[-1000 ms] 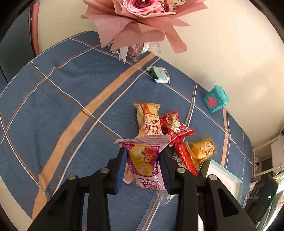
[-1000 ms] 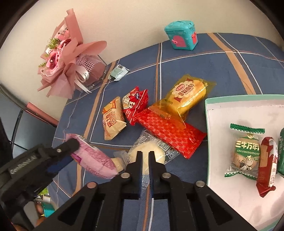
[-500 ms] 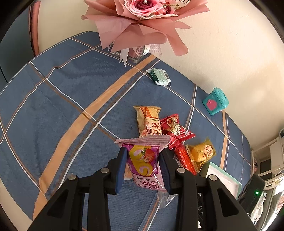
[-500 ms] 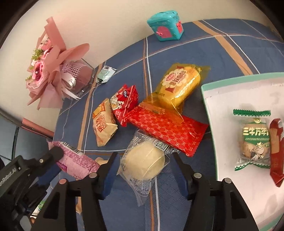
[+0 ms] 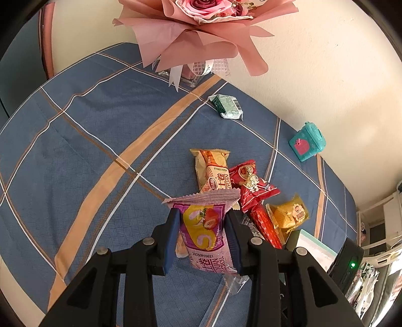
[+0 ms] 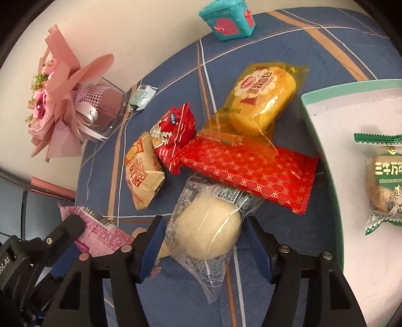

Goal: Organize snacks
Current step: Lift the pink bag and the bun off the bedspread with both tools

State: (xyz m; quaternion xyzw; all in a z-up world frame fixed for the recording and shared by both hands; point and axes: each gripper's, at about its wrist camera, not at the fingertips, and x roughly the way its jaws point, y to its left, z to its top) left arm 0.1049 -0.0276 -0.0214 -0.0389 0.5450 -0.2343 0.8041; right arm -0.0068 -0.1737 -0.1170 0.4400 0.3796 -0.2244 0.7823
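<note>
The right tongs (image 6: 204, 245) have just been opening and straddle the clear-wrapped pale bun (image 6: 207, 232).

snack packets on cloth (image 6: 247, 173): 6 | held: 1 | in tray (image 6: 324, 130): 1 | bouquets (image 6: 62, 105): 1 | teal boxes (image 6: 230, 18): 1

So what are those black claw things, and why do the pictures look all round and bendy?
Those are two grabbing tools a person holds, one per hand. Each carries a tiny wide-eyed camera, which bends the picture. One picture looks along the left claw, the other along the right claw. The left claw is shut on a pink snack packet. The right claw has just been opening, and a round bun in clear wrap sits between its jaws, not squeezed. More snacks lie on the blue tablecloth, and a white tray holds some already. A pink bouquet stands behind.
</note>
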